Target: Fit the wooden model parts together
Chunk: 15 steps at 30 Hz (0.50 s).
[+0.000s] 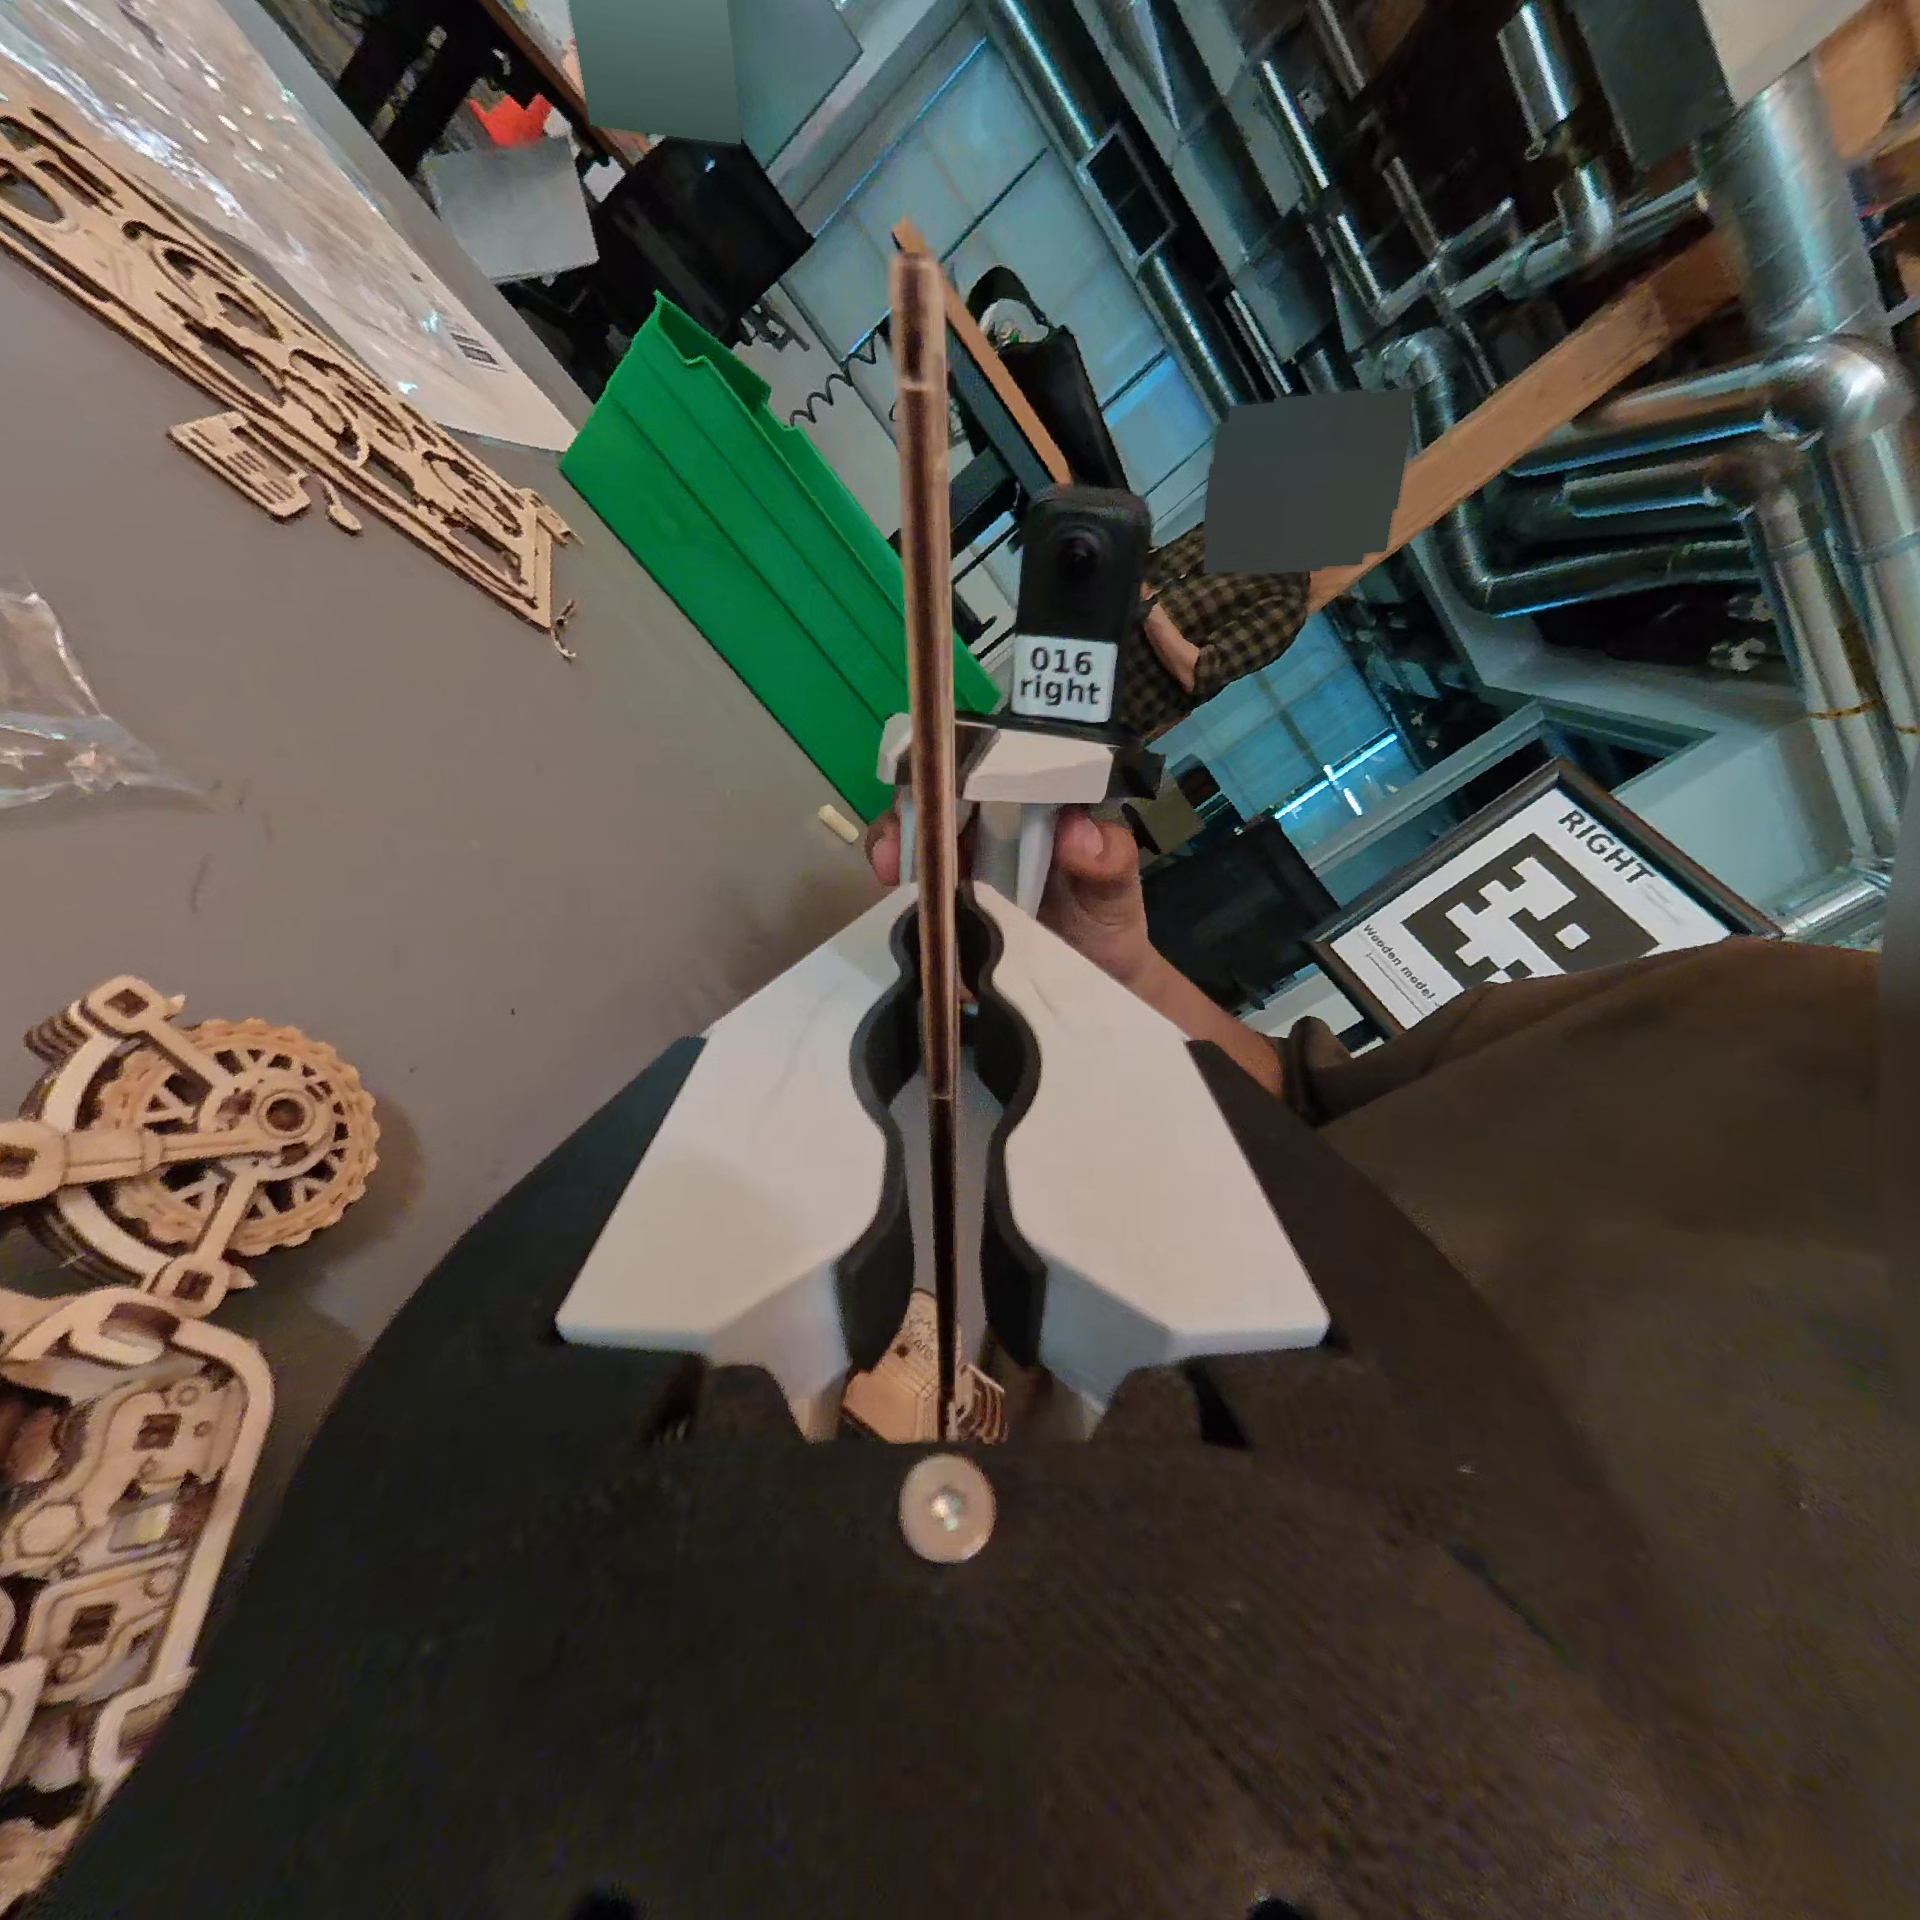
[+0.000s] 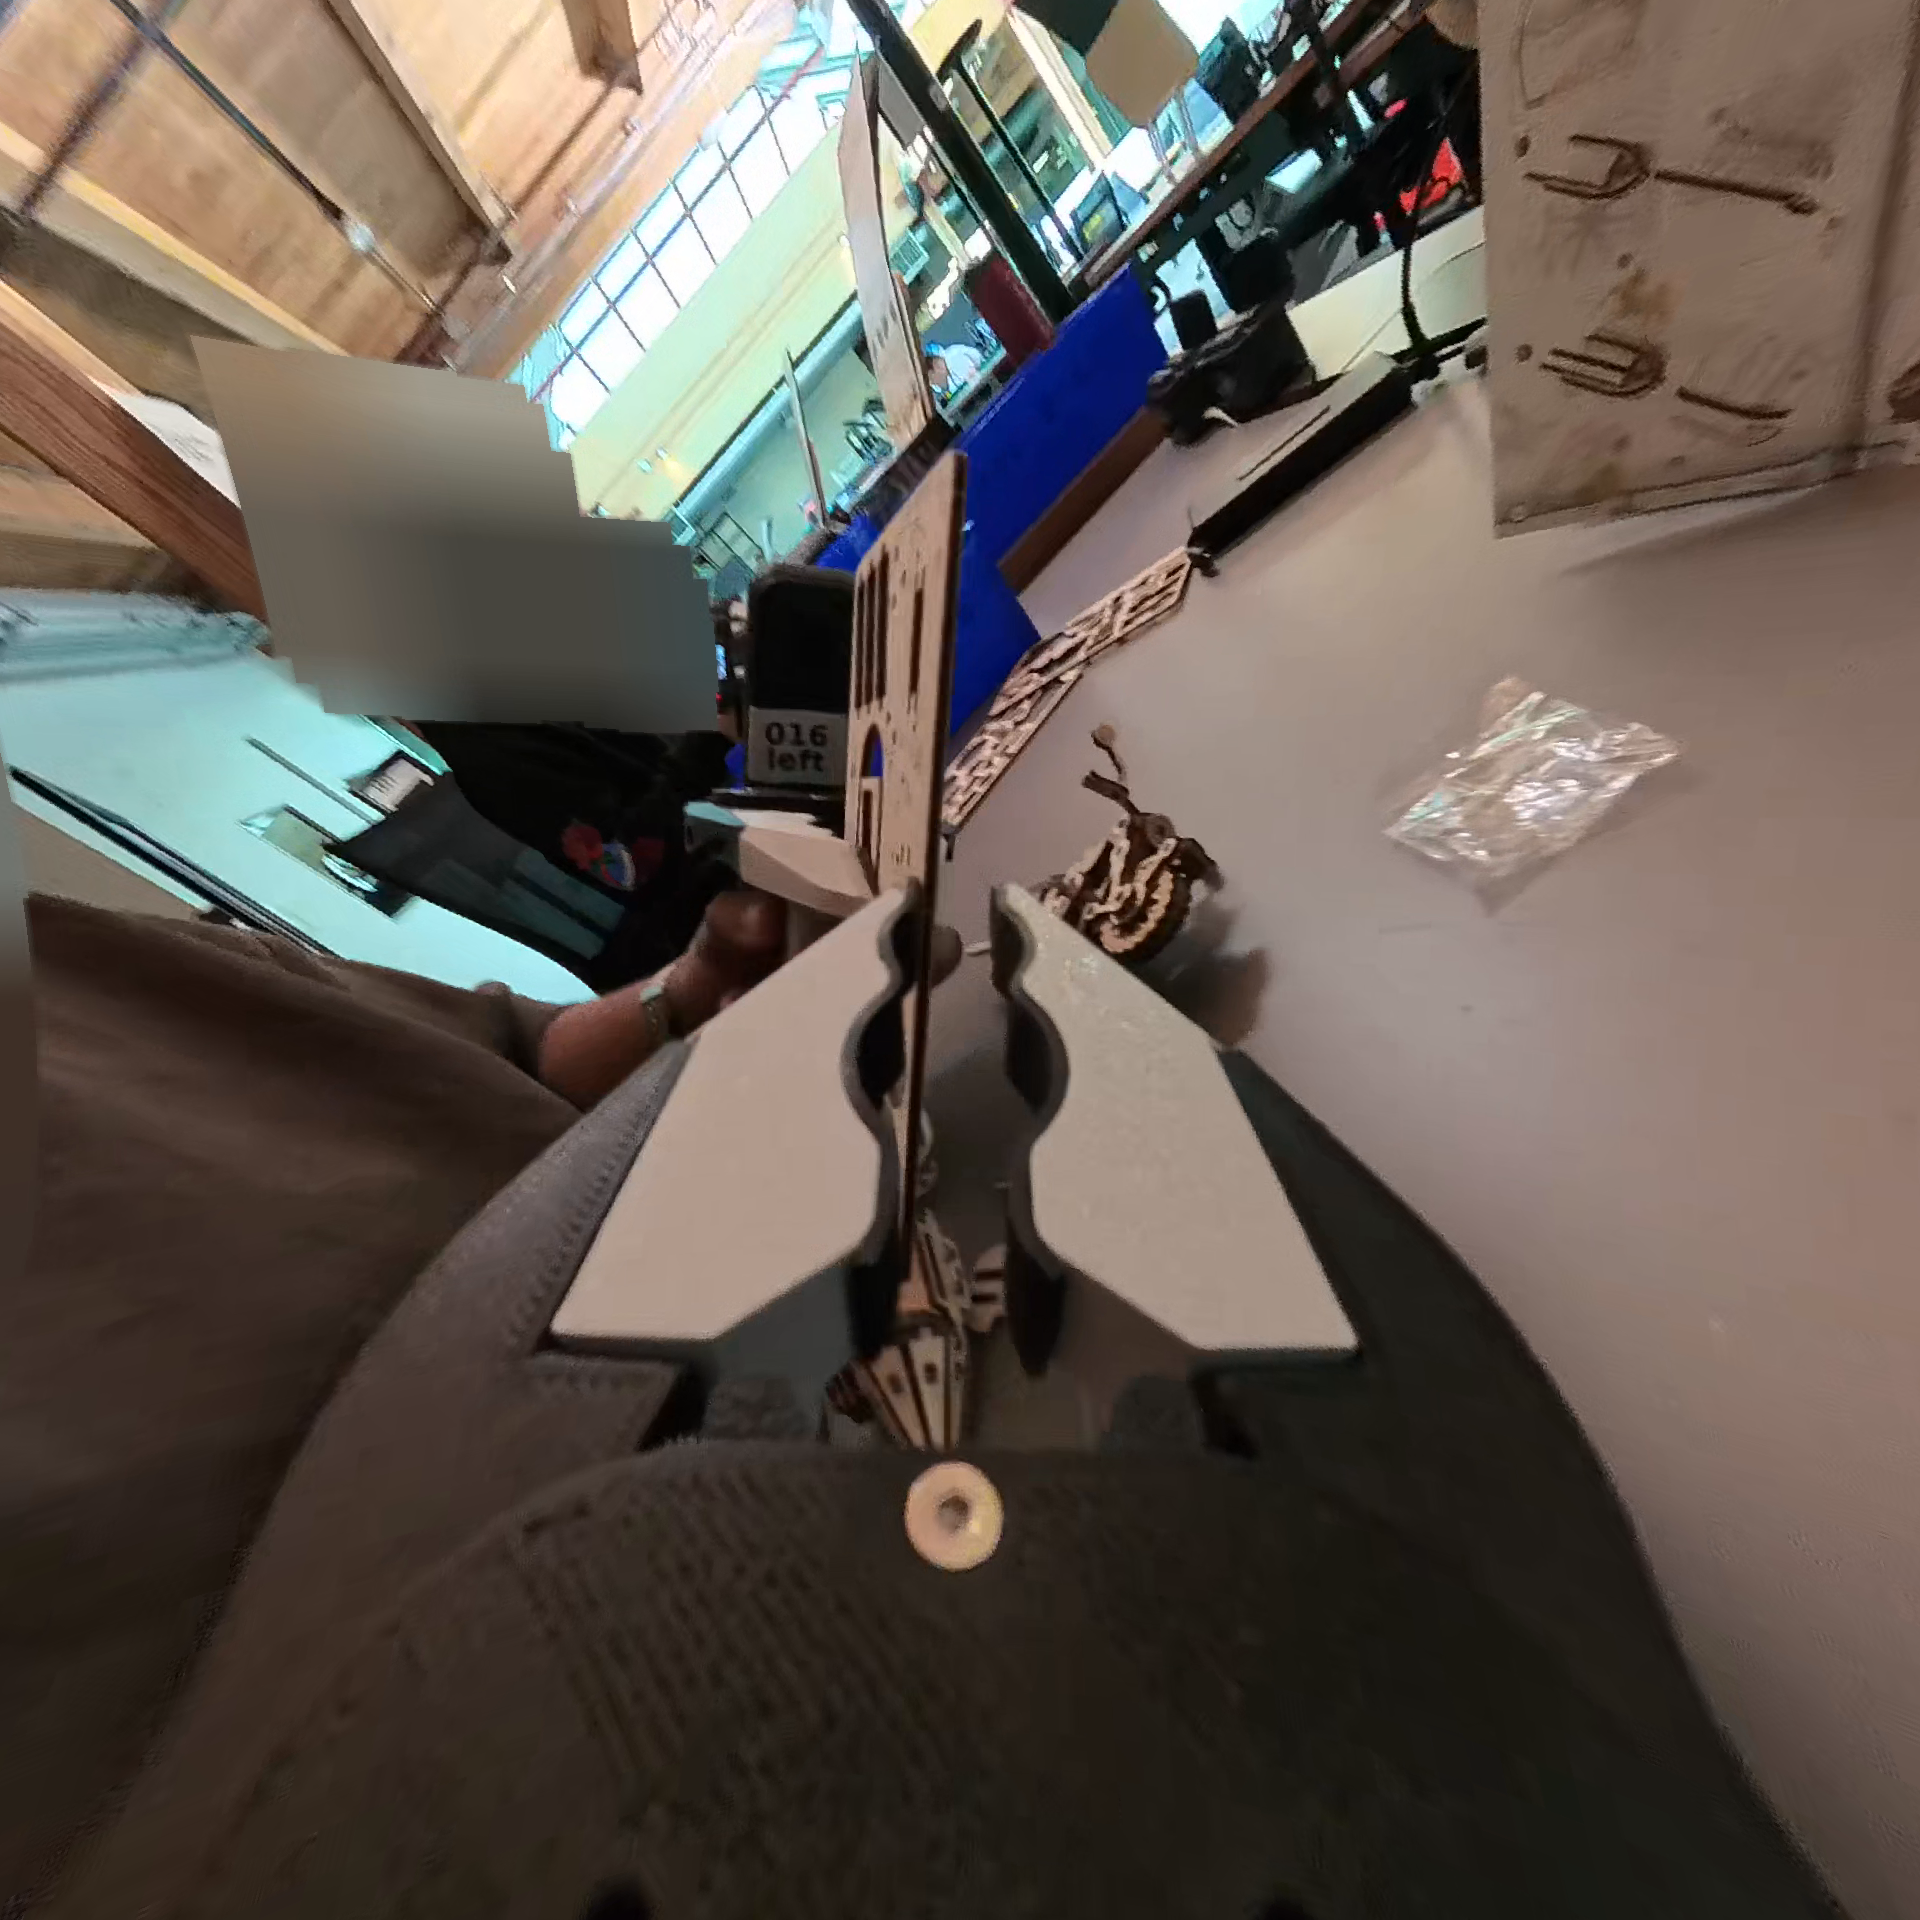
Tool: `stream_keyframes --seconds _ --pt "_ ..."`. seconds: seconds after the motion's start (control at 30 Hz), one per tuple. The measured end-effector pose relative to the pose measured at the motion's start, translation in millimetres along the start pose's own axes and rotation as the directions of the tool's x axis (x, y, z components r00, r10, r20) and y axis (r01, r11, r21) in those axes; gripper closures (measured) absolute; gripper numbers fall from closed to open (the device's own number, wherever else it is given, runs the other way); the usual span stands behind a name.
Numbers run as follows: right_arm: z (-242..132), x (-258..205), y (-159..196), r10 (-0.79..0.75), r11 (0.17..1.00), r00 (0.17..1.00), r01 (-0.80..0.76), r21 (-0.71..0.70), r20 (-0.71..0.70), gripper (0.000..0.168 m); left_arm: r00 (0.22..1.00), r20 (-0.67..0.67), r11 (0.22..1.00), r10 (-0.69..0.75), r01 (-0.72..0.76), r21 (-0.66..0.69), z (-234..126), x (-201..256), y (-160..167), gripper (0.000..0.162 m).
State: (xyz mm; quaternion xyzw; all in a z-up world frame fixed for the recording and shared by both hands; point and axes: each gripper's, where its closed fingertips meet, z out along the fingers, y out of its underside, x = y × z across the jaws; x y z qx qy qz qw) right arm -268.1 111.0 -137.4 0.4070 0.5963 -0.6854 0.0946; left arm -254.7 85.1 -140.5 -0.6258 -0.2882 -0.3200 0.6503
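**Wooden sheet held edge-on between two grippers, no joint made yet**

The left gripper (image 1: 945, 940) is clenched on a thin wooden sheet (image 1: 925, 623), which stands edge-on between its white fingers (image 1: 790, 1122) and rises well above the grey table (image 1: 416, 831). The right gripper (image 2: 951, 920) meets the same sheet (image 2: 904, 675) from the opposite side. In the right wrist view its jaws stand apart: the sheet lies against the left finger, and a clear gap separates it from the right finger (image 2: 1122, 1091), so this gripper is released rather than gripping.

As for progress, a partly built geared assembly (image 1: 197, 1122) sits on the table near the left gripper, so some fitting looks done. The cut-out frames (image 1: 281, 364) farther off look largely emptied of parts. The held sheet is not joined to anything, and whether a part is being pressed out of it cannot be told.

Room is fair. The sheet is up in open air, clear of the green bin (image 1: 748, 551) beyond the table edge and of the crumpled plastic bag (image 2: 1527, 779). The two grippers face each other closely, so any twist risks bending the thin sheet.
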Motion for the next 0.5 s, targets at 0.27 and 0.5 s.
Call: stream_keyframes --seconds 0.27,0.5 --pt "1 5 7 -0.008 0.999 1.0 0.007 -0.043 -0.028 0.163 0.999 0.032 1.0 0.018 -0.017 -0.024 -1 -5 2 0.161" --pt "4 1 13 -0.026 0.997 1.0 0.025 -0.078 -0.015 0.158 0.999 0.038 0.998 0.03 -0.028 -0.048 1 -4 7 0.161"
